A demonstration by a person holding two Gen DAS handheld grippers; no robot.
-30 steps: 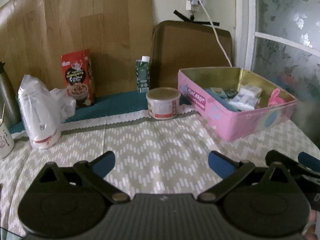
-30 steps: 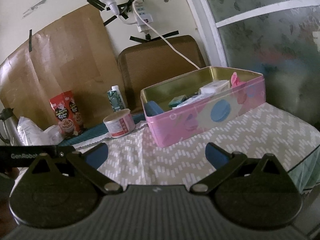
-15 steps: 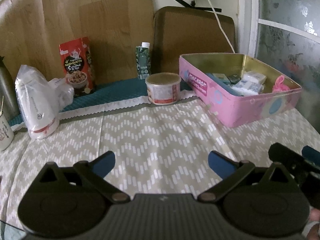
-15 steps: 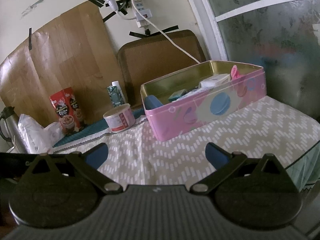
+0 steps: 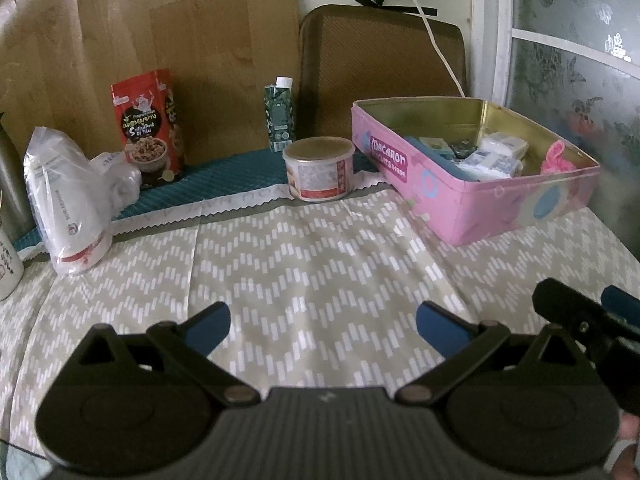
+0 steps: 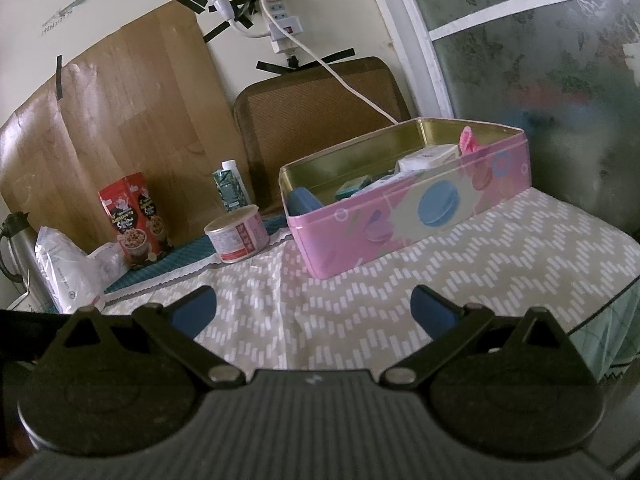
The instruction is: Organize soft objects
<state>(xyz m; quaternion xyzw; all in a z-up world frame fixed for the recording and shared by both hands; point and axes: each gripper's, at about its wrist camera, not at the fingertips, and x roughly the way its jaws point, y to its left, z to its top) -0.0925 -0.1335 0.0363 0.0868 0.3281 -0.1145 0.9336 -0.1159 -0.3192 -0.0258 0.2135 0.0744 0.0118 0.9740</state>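
A: Claw status?

B: Left claw: jaws spread wide, nothing held. Right claw: same, wide apart, nothing gripped. Both are held low over the patterned surface.

A: Where are the soft items?

B: Already in the pink tin, right of centre in the left view. A pink soft piece is seen against its far right wall, white packets mid-tin. A white plastic bag stands at the left edge of the frame, outside the tin.

A: Key relation for the next move?

B: The tin lies ahead and to the right of the left claw; in the right view it sits centre-right, so the right claw is judged nearer. Its long axis runs from near-left to far-right. The bag is nearer the left claw.

A: Readable text?

B: "macaron" on the tin's end wall. The red snack pouch carries script, not legible. The label on the can is too small.
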